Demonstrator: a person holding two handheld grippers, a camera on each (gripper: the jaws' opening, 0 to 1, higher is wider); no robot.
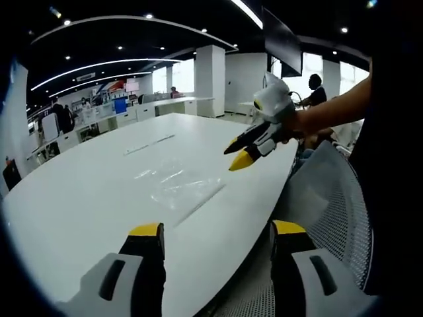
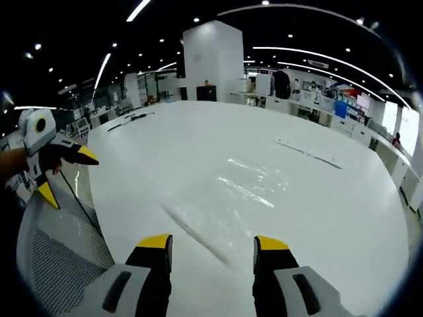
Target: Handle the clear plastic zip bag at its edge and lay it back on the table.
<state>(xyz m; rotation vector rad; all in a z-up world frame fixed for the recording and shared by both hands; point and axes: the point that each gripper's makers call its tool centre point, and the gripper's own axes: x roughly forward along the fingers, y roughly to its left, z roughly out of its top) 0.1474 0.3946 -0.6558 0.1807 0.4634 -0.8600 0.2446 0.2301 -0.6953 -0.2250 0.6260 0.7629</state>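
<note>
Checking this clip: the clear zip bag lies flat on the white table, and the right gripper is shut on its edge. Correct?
Not quite. The clear zip bag does lie flat on the white table, but the right gripper is open and clear of it, its fingers short of the bag's edge. The right gripper view shows this.

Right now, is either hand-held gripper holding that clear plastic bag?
No. The clear plastic bag lies flat on the white table, and both the left hand-held gripper and the right hand-held gripper are open above it.

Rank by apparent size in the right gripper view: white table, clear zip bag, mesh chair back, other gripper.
1. white table
2. mesh chair back, enlarged by nearness
3. clear zip bag, edges faint, so 2 and 3 are unsure
4. left gripper
</note>
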